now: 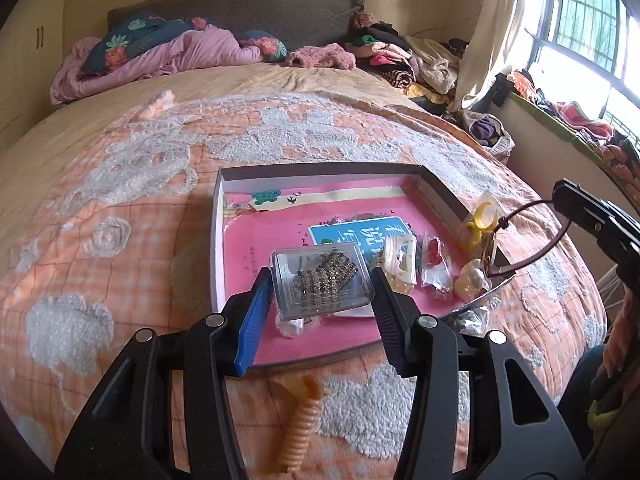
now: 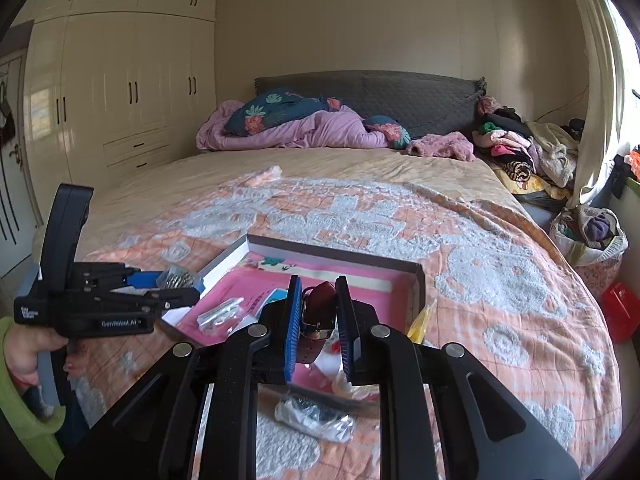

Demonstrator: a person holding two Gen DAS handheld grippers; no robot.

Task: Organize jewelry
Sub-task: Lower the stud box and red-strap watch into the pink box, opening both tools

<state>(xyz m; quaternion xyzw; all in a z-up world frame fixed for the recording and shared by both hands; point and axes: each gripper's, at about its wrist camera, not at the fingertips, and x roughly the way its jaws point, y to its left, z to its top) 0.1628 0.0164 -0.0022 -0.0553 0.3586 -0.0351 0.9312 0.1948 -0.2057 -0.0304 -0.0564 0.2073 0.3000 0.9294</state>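
Observation:
My left gripper (image 1: 322,280) is shut on a clear plastic box (image 1: 320,276) of rhinestone jewelry and holds it above the near part of a shallow pink-lined tray (image 1: 218,236). From the right wrist view, that gripper (image 2: 176,280) and its box (image 2: 178,278) show at the left, over the tray's (image 2: 336,250) left rim. My right gripper (image 2: 319,284) is shut on a dark red strap watch (image 2: 320,300), raised over the tray. In the left wrist view the right gripper (image 1: 560,196) comes in from the right, and the watch (image 1: 490,250) hangs from it as a loop.
Several bagged pieces lie in the tray: a cream clip (image 1: 400,258), a red piece (image 1: 434,252) and a pearl-coloured piece (image 1: 472,276). A yellow bagged item (image 1: 480,220) leans on its right rim. An orange spiral clip (image 1: 300,428) and a small jewelry bag (image 2: 316,416) lie on the bedspread.

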